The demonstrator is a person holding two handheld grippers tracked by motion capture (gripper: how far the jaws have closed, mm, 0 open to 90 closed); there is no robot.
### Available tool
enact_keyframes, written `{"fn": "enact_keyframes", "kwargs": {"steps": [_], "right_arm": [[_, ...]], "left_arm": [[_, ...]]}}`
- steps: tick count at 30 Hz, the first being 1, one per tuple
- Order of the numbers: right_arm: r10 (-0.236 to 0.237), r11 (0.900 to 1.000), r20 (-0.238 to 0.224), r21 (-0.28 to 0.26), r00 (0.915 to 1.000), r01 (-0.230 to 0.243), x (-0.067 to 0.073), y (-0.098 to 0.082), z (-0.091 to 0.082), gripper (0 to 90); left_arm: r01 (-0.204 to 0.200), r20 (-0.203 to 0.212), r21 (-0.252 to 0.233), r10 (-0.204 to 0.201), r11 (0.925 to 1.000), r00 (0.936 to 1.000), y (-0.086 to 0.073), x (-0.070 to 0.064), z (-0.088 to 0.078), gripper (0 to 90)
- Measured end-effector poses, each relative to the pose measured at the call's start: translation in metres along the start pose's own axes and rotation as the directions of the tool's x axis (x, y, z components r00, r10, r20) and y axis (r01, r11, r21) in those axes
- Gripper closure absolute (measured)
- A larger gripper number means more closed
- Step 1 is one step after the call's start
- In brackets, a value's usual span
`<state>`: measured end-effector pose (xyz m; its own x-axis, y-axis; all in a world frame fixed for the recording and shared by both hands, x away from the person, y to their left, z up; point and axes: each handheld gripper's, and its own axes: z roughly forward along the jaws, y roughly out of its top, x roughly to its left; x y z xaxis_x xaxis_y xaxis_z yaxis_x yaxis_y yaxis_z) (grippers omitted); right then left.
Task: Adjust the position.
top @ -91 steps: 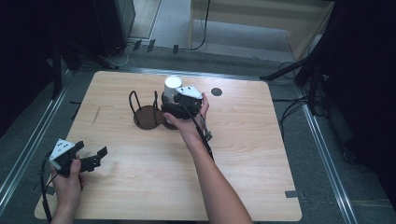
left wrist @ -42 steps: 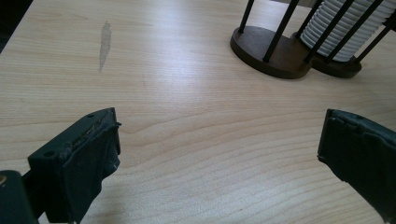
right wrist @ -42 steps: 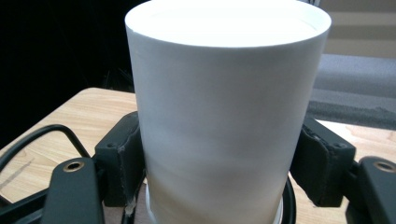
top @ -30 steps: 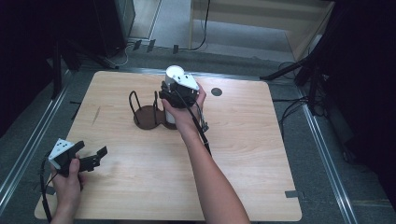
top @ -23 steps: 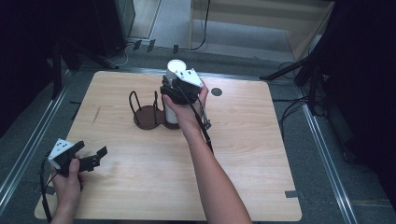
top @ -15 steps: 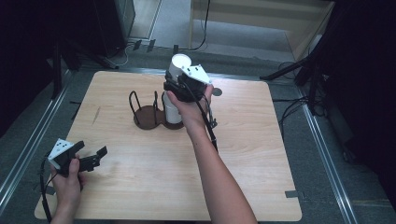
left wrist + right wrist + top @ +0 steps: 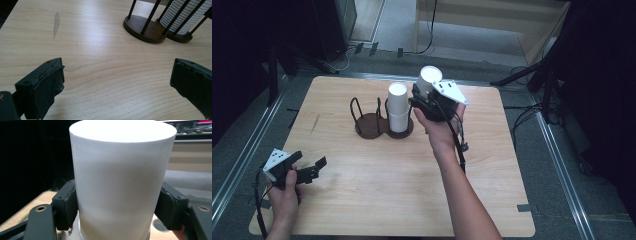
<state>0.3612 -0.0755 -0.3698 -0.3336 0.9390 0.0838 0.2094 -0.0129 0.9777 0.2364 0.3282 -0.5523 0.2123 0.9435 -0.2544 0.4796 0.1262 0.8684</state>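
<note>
Paper cup point(image 7: 430, 80), white and upside down, sits clamped in the right gripper point(image 7: 424, 97) in the high view, lifted clear of the table point(image 7: 512, 165) and just right of the cup stack point(image 7: 397, 107), which stands in the right ring of a dark wire holder point(image 7: 371, 120); the holder's left ring looks empty. Left gripper point(image 7: 314, 167) waits near the table's near-left corner, jaws apart, nothing between them, well apart from the holder. Left gripper view: both black jaws stand wide over bare wood, with the holder's base point(image 7: 145, 27) and the ribbed rims of the stacked cups point(image 7: 182, 17) at upper right, and a faint grey smear point(image 7: 56, 23) on the wood at upper left. Right gripper view: the cup point(image 7: 120, 182) stands between the jaws, both pads pressing its wall low down on either side, toward the wide rim end; the wall looks round and undented there. My judgement: very light, thin-walled, easily crushed, smooth enough to slip if the squeeze is slack. A grip near the rolled rim seems wise, since that is likely the stiffest part; mid-wall would buckle sooner. Nested cups may cling, so a second one could ride along, though none shows here.
</note>
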Motion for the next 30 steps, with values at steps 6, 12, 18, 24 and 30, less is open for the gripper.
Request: {"fn": "enact_keyframes", "kwargs": {"steps": [6, 12, 18, 24, 30], "right_arm": [[0.003, 1.000, 0.037, 0.013, 0.9993, -0.004, -0.026, -0.021, -0.024, 27.7], [0.029, 0.999, 0.055, 0.034, 0.9980, -0.031, -0.051, -0.046, -0.044, 27.7], [0.046, 0.997, 0.054, 0.056, 0.9975, -0.049, -0.073, -0.074, -0.061, 28.2], [0.097, 0.994, 0.056, 0.041, 0.9937, -0.099, -0.092, -0.090, -0.076, 28.5], [0.086, 0.993, 0.077, 0.075, 0.9933, -0.092, -0.098, -0.109, -0.082, 28.4]], "left_arm": [[-0.001, 0.003, -0.002, 0.001, 1.0000, 1.0000, 0.000, 0.000, -0.001, 0.0], [-0.001, -0.002, -0.005, 0.001, 1.0000, 1.0000, 0.000, 0.000, 0.000, 0.0], [-0.030, -0.022, -0.006, 0.030, 0.9995, 0.9993, -0.001, -0.004, 0.000, 0.0], [-0.048, -0.038, -0.005, 0.047, 0.9989, 0.9981, -0.001, -0.006, 0.000, 0.0], [-0.071, -0.059, -0.004, 0.070, 0.9975, 0.9958, 0.000, -0.009, -0.002, 0.0]]}}
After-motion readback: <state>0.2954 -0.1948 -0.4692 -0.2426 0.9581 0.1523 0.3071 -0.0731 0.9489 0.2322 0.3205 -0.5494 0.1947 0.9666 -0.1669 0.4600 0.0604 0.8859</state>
